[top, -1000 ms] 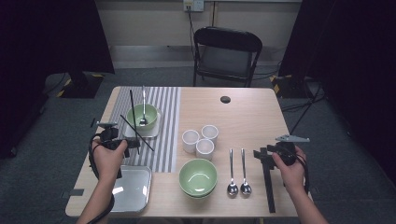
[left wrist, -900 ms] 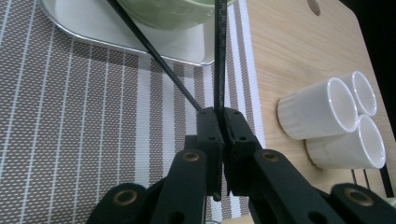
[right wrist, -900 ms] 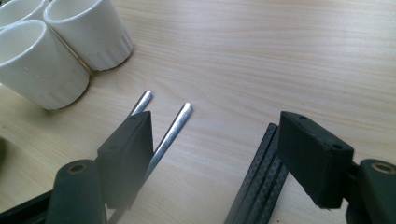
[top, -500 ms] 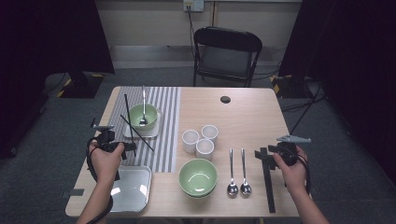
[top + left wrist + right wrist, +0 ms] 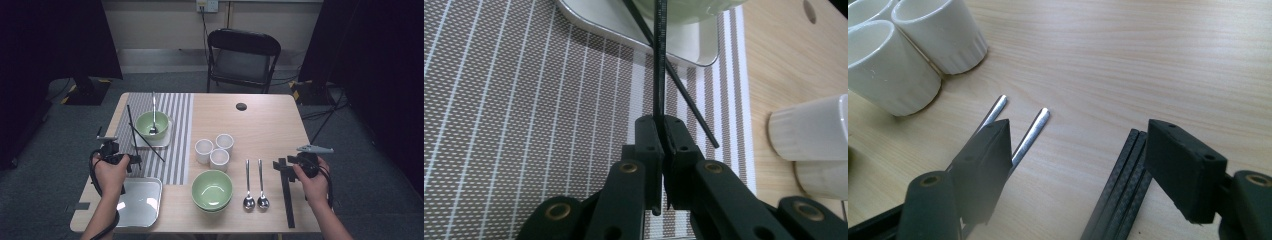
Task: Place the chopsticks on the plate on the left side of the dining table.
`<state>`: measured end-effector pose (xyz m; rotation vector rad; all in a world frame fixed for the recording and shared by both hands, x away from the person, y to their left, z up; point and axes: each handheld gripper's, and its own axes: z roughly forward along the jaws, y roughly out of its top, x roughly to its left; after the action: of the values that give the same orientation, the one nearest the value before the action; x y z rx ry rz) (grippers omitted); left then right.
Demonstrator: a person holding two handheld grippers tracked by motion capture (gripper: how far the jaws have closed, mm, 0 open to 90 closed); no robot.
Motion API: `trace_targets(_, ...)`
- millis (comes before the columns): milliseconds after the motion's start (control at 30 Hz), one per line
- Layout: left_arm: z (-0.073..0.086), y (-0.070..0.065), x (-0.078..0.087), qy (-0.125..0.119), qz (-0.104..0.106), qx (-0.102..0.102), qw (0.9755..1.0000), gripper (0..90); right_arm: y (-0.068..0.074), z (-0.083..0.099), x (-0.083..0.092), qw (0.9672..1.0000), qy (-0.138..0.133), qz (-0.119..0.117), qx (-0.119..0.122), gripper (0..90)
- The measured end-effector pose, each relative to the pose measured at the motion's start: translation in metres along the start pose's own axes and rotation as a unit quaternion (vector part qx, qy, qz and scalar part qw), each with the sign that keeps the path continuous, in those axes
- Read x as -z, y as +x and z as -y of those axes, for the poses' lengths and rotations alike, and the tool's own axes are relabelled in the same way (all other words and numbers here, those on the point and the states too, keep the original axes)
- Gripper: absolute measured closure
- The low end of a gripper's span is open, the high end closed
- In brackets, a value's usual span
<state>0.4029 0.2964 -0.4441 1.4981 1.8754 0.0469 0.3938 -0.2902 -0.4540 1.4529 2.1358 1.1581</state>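
At the left of the tabletop (image 5: 260,125), the left gripper (image 5: 663,131) is clamped on a black chopstick (image 5: 659,60), which rises from its jaws and leans up over the striped placemat (image 5: 177,130) toward the small tray (image 5: 167,141) carrying a green bowl (image 5: 150,125) with a spoon in it. A second chopstick (image 5: 150,146) lies slanted across the mat beside that tray, crossing under the held one in the left gripper view. To place the held stick well, I would lower it level and parallel to its mate before letting go, so it neither rolls nor taps the tray. Farther right stand three white cups (image 5: 214,150), a larger green bowl (image 5: 212,190) and two spoons (image 5: 254,182). The right gripper (image 5: 1083,170) hangs with its jaws apart above more dark chopsticks (image 5: 1120,185), touching nothing. The held stick's far tip is cut off in the left gripper view, and how many sticks lie at the right is hard to make out.
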Motion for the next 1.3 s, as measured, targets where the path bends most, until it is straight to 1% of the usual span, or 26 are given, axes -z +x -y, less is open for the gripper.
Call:
trace_targets(67, 0.000, 0.002, -0.001, 0.001, -0.001, 0.000, 1.0000, 87.0, 0.000, 0.000, 0.000, 1.0000, 0.000, -0.001, 0.001, 26.5)
trace_targets(100, -0.001, 0.002, -0.002, -0.004, -0.002, 0.007, 1.0000, 87.0, -0.001, 0.000, 0.001, 1.0000, -0.001, 0.000, -0.001, 26.5)
trace_targets(167, -0.001, 0.003, -0.002, 0.001, -0.011, 0.008, 0.9999, 87.0, -0.002, 0.000, 0.002, 1.0000, -0.002, 0.001, -0.001, 26.5)
trace_targets(267, -0.003, 0.005, -0.005, 0.003, -0.011, 0.014, 0.9998, 86.9, -0.002, 0.001, 0.002, 1.0000, -0.004, 0.000, -0.005, 26.5)
trace_targets(300, -0.003, 0.006, -0.007, -0.001, -0.008, 0.023, 0.9997, 86.9, -0.002, 0.001, 0.002, 1.0000, -0.004, 0.000, -0.005, 26.5)
trace_targets(333, -0.003, 0.006, -0.009, 0.003, -0.003, 0.026, 0.9997, 86.9, -0.002, 0.001, 0.002, 1.0000, -0.005, -0.001, -0.005, 26.5)
trace_targets(367, -0.003, 0.007, -0.010, 0.008, -0.010, 0.023, 0.9996, 86.9, -0.002, 0.002, 0.002, 1.0000, -0.006, -0.001, -0.005, 26.5)
trace_targets(433, -0.004, 0.008, -0.014, 0.009, -0.006, 0.033, 0.9994, 86.9, -0.002, 0.002, 0.001, 1.0000, -0.005, -0.002, -0.005, 26.5)
trace_targets(467, -0.005, 0.010, -0.014, 0.015, -0.004, 0.027, 0.9995, 86.9, -0.002, 0.002, 0.001, 1.0000, -0.006, -0.002, -0.004, 26.5)
trace_targets(500, -0.005, 0.009, -0.017, 0.006, -0.009, 0.038, 0.9992, 86.9, -0.002, 0.002, 0.001, 1.0000, -0.005, -0.004, -0.005, 26.5)
trace_targets(533, -0.005, 0.009, -0.018, 0.010, -0.011, 0.038, 0.9992, 86.9, -0.002, 0.002, 0.001, 1.0000, -0.005, -0.004, -0.005, 26.5)
trace_targets(567, -0.005, 0.009, -0.020, 0.007, -0.007, 0.045, 0.9989, 86.9, -0.002, 0.002, 0.001, 1.0000, -0.006, -0.004, -0.004, 26.5)
trace_targets(633, -0.005, 0.010, -0.022, 0.014, -0.011, 0.041, 0.9990, 86.9, -0.003, 0.003, 0.001, 0.9999, -0.006, -0.005, -0.007, 26.5)
trace_targets(667, -0.006, 0.009, -0.025, 0.010, -0.007, 0.048, 0.9988, 86.8, -0.003, 0.003, 0.001, 0.9999, -0.007, -0.004, -0.008, 26.5)
trace_targets(733, -0.006, 0.009, -0.026, 0.013, -0.012, 0.049, 0.9986, 86.8, -0.004, 0.004, 0.002, 0.9999, -0.009, -0.005, -0.010, 26.5)
trace_targets(767, -0.006, 0.010, -0.026, 0.022, -0.011, 0.047, 0.9986, 86.8, -0.005, 0.004, 0.002, 0.9999, -0.010, -0.006, -0.012, 26.5)
trace_targets(867, -0.007, 0.010, -0.029, 0.021, -0.011, 0.052, 0.9983, 86.7, -0.006, 0.004, 0.003, 0.9998, -0.013, -0.005, -0.013, 26.5)
trace_targets(900, -0.007, 0.010, -0.030, 0.021, -0.012, 0.060, 0.9979, 86.6, -0.006, 0.004, 0.004, 0.9998, -0.014, -0.005, -0.015, 26.5)
trace_targets(933, -0.006, 0.010, -0.031, 0.020, -0.011, 0.062, 0.9978, 86.6, -0.007, 0.004, 0.004, 0.9998, -0.015, -0.005, -0.014, 26.5)
trace_targets(1033, -0.007, 0.010, -0.032, 0.022, -0.009, 0.061, 0.9978, 86.6, -0.008, 0.004, 0.004, 0.9997, -0.018, -0.005, -0.015, 26.5)
trace_targets(1067, -0.007, 0.009, -0.033, 0.023, -0.014, 0.063, 0.9976, 86.5, -0.008, 0.004, 0.004, 0.9997, -0.018, -0.005, -0.015, 26.5)
trace_targets(1100, -0.007, 0.007, -0.034, 0.013, -0.011, 0.077, 0.9969, 86.5, -0.008, 0.004, 0.004, 0.9997, -0.018, -0.005, -0.015, 26.5)
trace_targets(1133, -0.006, 0.007, -0.035, 0.013, -0.008, 0.079, 0.9968, 86.6, -0.008, 0.004, 0.004, 0.9997, -0.017, -0.006, -0.015, 26.5)
trace_targets(1167, -0.006, 0.009, -0.034, 0.025, -0.012, 0.066, 0.9974, 86.4, -0.008, 0.005, 0.004, 0.9997, -0.018, -0.006, -0.015, 26.4)
trace_targets(1267, -0.006, 0.009, -0.035, 0.025, -0.014, 0.066, 0.9974, 86.1, -0.008, 0.005, 0.004, 0.9997, -0.017, -0.007, -0.016, 26.4)
trace_targets(1300, -0.006, 0.009, -0.036, 0.026, -0.022, 0.066, 0.9973, 86.1, -0.008, 0.005, 0.004, 0.9997, -0.017, -0.007, -0.016, 26.4)
